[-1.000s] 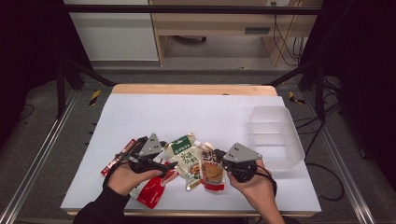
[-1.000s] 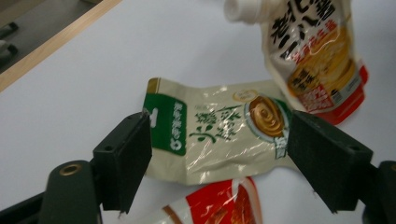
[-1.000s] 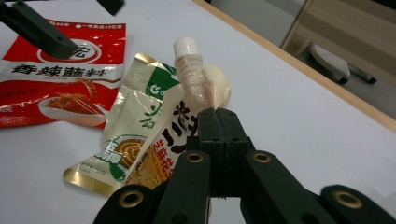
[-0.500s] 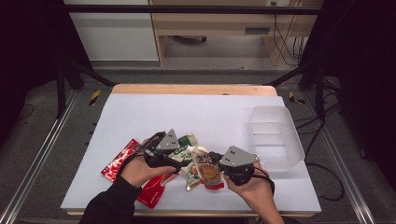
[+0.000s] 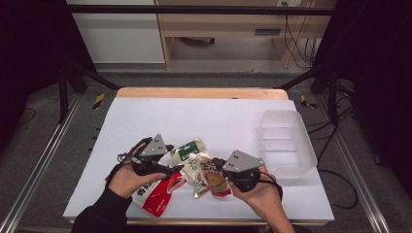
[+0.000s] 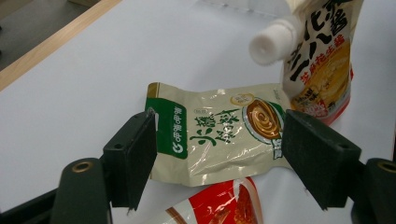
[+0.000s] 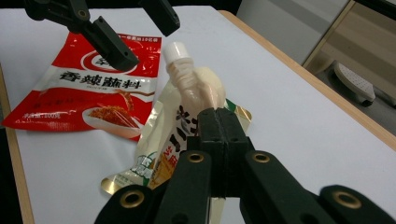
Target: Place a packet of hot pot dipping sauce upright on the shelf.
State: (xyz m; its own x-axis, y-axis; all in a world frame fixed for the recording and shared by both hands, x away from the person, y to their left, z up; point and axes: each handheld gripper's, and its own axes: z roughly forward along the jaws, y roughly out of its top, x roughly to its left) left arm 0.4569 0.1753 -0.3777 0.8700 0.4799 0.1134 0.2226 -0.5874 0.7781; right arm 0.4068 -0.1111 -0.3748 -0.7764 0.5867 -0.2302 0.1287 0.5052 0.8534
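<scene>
The left gripper (image 6: 219, 154) has drawn back leftward, jaws spread over the green sauce packet (image 6: 215, 133) lying flat on the counter (image 5: 194, 116), while the right gripper (image 7: 223, 140) pinches the soft, floppy spouted pouch (image 7: 187, 88) below its stiff neck, likely the surest hold.

It looked like a lab set up for recording: a white worktop (image 5: 204, 116) stood inside a black metal frame (image 5: 194, 8) with dark curtains at both sides, cables (image 5: 296, 34) trailing behind, and plain cabinets (image 5: 116, 34) beyond.
</scene>
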